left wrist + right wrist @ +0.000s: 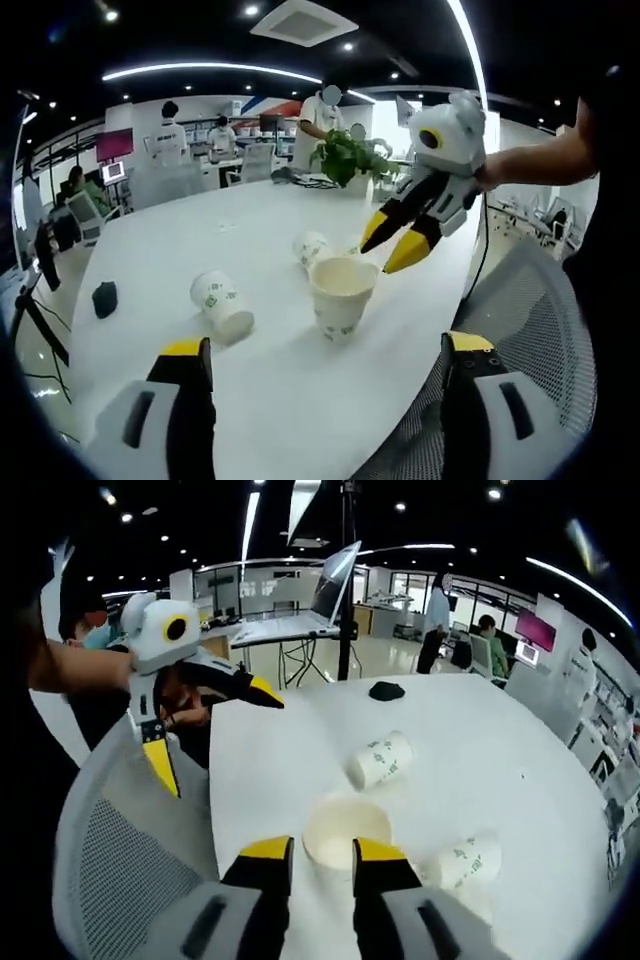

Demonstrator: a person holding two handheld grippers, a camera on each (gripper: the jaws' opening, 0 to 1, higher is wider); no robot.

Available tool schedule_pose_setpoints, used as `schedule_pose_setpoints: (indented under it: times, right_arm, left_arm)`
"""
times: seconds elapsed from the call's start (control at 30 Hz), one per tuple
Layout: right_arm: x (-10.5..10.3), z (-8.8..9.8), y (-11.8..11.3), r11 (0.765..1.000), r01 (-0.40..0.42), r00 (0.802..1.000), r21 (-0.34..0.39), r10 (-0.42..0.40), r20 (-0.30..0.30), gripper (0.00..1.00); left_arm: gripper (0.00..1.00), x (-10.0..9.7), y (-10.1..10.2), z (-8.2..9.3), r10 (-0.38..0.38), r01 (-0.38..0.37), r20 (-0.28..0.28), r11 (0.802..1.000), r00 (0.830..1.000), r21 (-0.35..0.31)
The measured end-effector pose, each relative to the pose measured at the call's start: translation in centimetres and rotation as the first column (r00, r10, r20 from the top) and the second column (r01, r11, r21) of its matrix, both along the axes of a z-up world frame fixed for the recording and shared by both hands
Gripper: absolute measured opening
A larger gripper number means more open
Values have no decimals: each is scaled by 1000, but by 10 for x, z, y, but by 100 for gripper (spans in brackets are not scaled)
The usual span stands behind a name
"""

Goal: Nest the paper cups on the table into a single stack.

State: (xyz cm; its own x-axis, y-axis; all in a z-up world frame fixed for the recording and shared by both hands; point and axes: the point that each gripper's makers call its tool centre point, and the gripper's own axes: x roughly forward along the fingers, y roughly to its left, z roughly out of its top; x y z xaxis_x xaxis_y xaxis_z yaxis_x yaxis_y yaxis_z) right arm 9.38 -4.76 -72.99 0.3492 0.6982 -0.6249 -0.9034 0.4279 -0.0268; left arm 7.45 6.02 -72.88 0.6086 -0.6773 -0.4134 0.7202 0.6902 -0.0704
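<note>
The right gripper (322, 855), jaws narrowly apart at the near rim of the upright cup (345, 830) on the surface (500, 770), seems poised to pinch it, while the left gripper (325, 365) waits wide open; two cups (380, 760) (465, 860) lie tipped beyond, unstacked.

Potted plant (345, 157); mesh chair (130, 850); laptop (335, 582).

wide bare desk (290, 400) fills the lower middle of the left gripper view, while an upright cup (342, 297), two fallen cups (222, 305) (311, 247) and the right claw (393, 240) crowd the centre.
</note>
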Motion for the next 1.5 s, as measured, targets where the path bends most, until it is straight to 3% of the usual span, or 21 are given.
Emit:
schedule_pose_setpoints:
  times: [0.3,0.43,0.57,0.87,1.03,1.17,1.5]
  right_arm:
    - [-2,1,-27,992,119,993,51,-120,16,37]
    - [-1,-1,-45,979,184,982,87,-187,22,39]
    - [-1,-5,-62,963,246,968,107,-250,29,47]
    - [-3,-7,-92,929,338,936,151,-348,46,64]
    - [-7,-14,-112,902,408,908,143,-418,42,68]
    - [-13,-17,-117,894,423,900,146,-433,47,73]
    - [-20,-23,-120,854,481,867,196,-497,38,87]
  left_arm:
    - [91,32,6,-4,79,-79,-8,997,997,-4]
    - [93,52,9,-2,118,-118,2,993,993,-20]
    - [91,71,20,-8,151,-151,4,988,989,-14]
    - [88,89,23,-32,177,-177,7,984,984,14]
    - [88,99,27,-52,222,-221,-39,975,974,36]
    - [87,107,29,-61,234,-231,-48,971,971,55]
    - [84,132,24,-68,272,-271,-109,962,956,23]
